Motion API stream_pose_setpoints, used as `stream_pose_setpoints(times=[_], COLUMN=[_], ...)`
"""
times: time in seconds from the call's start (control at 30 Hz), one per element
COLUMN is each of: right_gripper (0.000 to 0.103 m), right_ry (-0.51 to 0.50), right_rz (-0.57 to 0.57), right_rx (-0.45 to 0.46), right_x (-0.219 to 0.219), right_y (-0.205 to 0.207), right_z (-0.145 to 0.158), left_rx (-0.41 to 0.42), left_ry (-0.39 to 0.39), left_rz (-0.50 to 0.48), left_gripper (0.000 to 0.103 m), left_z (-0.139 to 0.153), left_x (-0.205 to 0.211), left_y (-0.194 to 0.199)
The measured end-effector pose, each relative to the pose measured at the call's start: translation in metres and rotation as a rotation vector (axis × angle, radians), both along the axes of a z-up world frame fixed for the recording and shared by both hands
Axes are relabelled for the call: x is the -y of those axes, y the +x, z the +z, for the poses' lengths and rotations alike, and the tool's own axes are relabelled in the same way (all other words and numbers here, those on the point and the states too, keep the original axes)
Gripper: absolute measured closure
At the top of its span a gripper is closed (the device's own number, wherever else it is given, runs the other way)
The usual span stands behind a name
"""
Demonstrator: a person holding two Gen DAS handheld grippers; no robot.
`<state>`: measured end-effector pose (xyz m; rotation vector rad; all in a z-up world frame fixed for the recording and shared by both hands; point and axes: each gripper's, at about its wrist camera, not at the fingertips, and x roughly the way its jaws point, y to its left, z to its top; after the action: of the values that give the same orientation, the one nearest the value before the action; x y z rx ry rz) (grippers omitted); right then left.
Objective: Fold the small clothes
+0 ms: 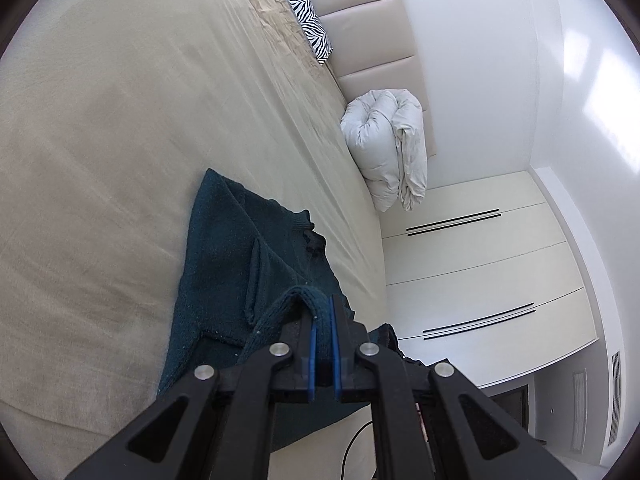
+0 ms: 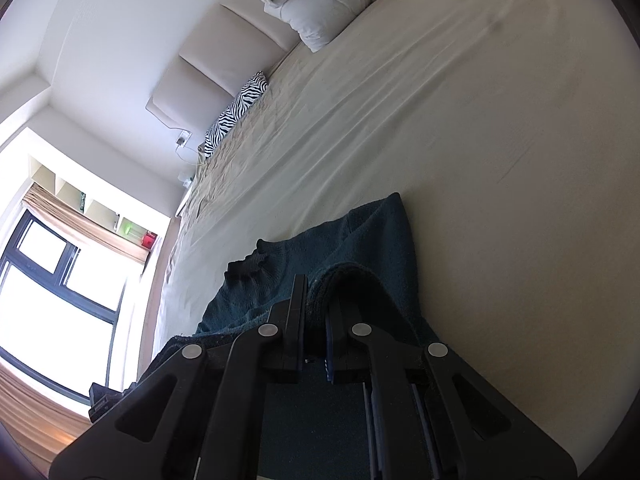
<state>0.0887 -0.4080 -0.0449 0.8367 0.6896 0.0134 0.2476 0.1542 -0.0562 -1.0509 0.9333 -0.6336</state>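
Note:
A dark teal knitted sweater (image 1: 224, 248) lies on the beige bed sheet (image 1: 120, 120), near the bed's edge. My left gripper (image 1: 323, 312) is shut on a folded edge of the sweater and holds it lifted off the sheet. In the right wrist view the same sweater (image 2: 360, 240) spreads ahead, its neck opening to the left. My right gripper (image 2: 318, 300) is shut on another edge of the sweater, with a fold of fabric draped over the right finger.
A folded white duvet (image 1: 384, 152) and a zebra-print pillow (image 1: 304, 12) lie at the padded headboard (image 1: 360, 20). White wardrobe doors (image 1: 480, 264) stand beside the bed. A bright window (image 2: 52, 280) with curtains shows in the right wrist view.

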Motion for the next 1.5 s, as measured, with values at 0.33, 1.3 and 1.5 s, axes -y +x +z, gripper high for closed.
stream_pose_setpoints(times=[0.33, 1.3, 1.5], right_gripper=[0.097, 0.043, 0.054], right_ry=[-0.009, -0.148, -0.107], right_rz=[-0.032, 0.014, 0.043], right_rx=[-0.058, -0.095, -0.109], right_x=[0.007, 0.016, 0.022], right_y=[0.069, 0.027, -0.007], right_z=[-0.024, -0.050, -0.057], left_rx=[-0.035, 0.028, 0.034], left_ry=[0.047, 0.310, 0.387], left_rz=[0.016, 0.024, -0.014], left_gripper=[0.096, 0.045, 0.045], left_z=[-0.022, -0.035, -0.040], left_x=[0.002, 0.013, 0.027], left_y=[0.060, -0.006, -0.028])
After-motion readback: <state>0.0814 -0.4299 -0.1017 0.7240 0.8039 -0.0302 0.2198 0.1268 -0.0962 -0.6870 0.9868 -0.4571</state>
